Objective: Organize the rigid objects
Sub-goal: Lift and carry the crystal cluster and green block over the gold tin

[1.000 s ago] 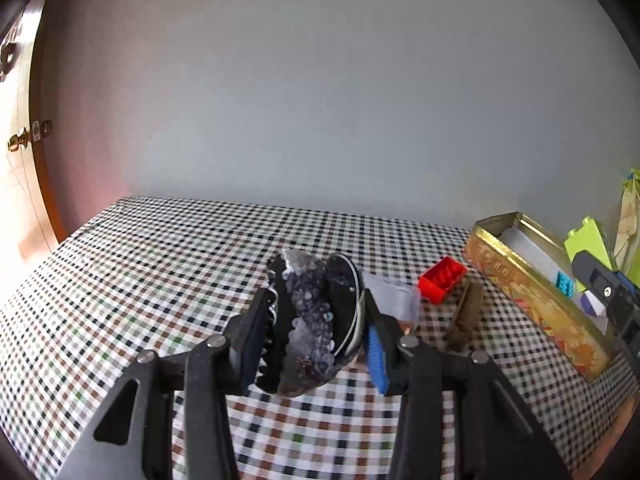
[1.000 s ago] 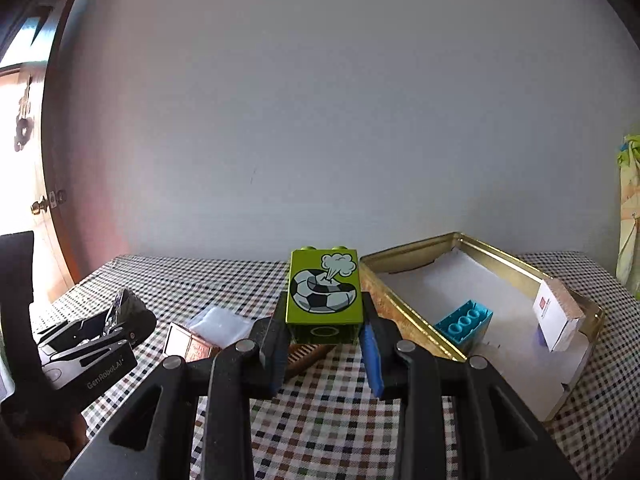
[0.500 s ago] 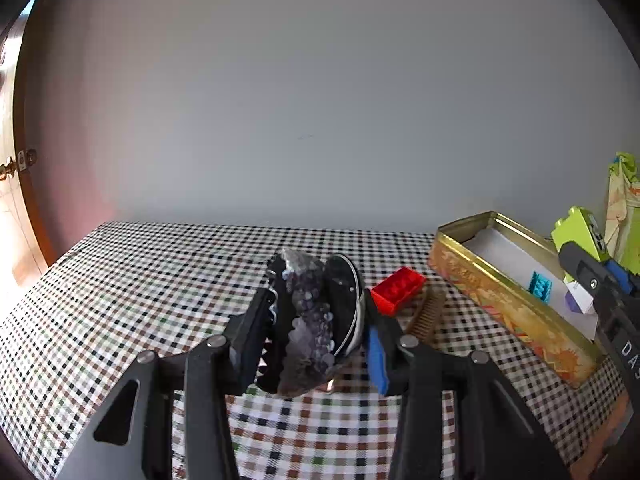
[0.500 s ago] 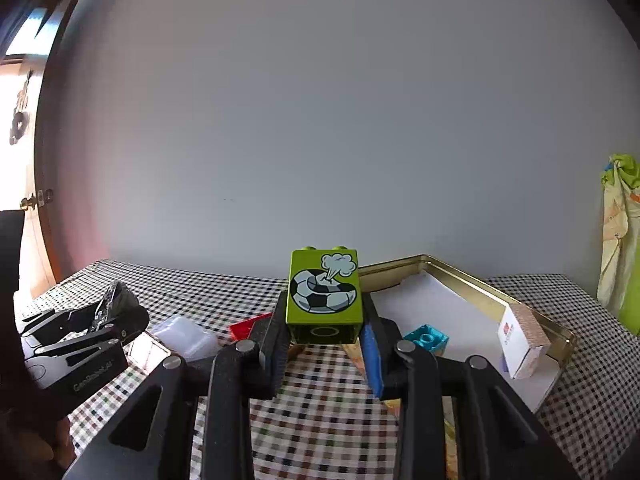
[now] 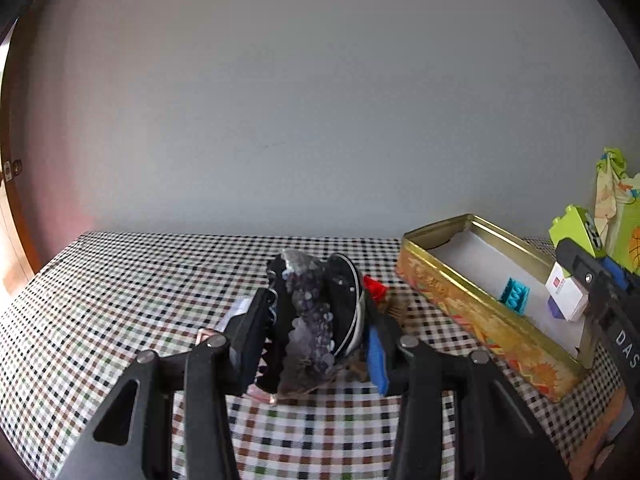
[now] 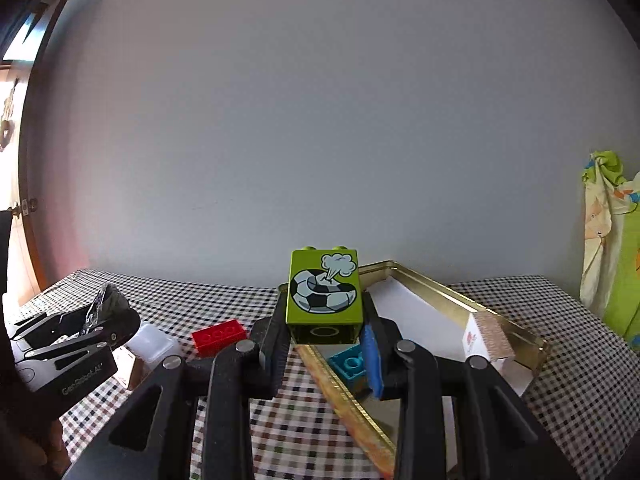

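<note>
The left hand-held gripper [image 5: 316, 336] is clenching an amethyst geode [image 5: 310, 320]; the right hand-held gripper [image 6: 326, 340] is grasping a green football-print brick [image 6: 323, 292] (above the gold tin's [image 6: 448, 294] near wall).

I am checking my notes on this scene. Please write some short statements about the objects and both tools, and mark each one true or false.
1. The right tool grips a lime-green toy brick with a football picture. True.
2. The left tool is open. False: it is shut on a purple crystal rock.
3. A turquoise toy brick lies inside the gold metal tin. True.
4. The red toy brick lies inside the tin. False: it lies on the checkered tablecloth.
</note>
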A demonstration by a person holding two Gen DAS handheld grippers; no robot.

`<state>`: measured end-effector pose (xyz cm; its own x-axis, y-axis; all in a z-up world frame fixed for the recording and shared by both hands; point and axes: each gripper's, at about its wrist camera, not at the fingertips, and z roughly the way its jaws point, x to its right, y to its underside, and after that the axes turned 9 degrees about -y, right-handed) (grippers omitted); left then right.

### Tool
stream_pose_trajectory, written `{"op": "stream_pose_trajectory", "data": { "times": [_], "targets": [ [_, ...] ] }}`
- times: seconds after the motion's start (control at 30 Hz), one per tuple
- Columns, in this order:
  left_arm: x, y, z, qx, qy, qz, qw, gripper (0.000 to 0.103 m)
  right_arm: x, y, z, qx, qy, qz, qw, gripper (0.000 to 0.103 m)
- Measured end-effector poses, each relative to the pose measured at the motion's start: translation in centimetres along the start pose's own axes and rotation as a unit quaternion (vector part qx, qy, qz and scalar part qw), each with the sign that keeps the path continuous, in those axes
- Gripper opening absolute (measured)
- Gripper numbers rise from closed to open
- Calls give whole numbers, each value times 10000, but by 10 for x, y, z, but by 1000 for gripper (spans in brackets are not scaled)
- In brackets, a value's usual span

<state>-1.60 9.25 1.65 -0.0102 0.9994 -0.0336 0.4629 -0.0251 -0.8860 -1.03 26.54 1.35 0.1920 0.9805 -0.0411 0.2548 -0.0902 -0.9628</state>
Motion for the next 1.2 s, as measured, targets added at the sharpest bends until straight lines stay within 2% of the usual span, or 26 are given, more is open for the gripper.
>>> {"op": "stream_pose_trajectory", "data": {
  "times": [0.57, 0.83, 1.2],
  "targets": [
    [59, -7, 2, 59, 351, 205, 9992, 42, 44, -6, 1, -19, 405, 306, 9987, 34],
    [85, -14, 1, 104, 576, 274, 9979, 42, 66, -15, -11, -6, 570, 382, 9976, 34],
    [116, -16, 5, 53, 868, 405, 9954, 42, 101, -15, -7, -157, 975, 407, 9943, 34]
  ]
}}
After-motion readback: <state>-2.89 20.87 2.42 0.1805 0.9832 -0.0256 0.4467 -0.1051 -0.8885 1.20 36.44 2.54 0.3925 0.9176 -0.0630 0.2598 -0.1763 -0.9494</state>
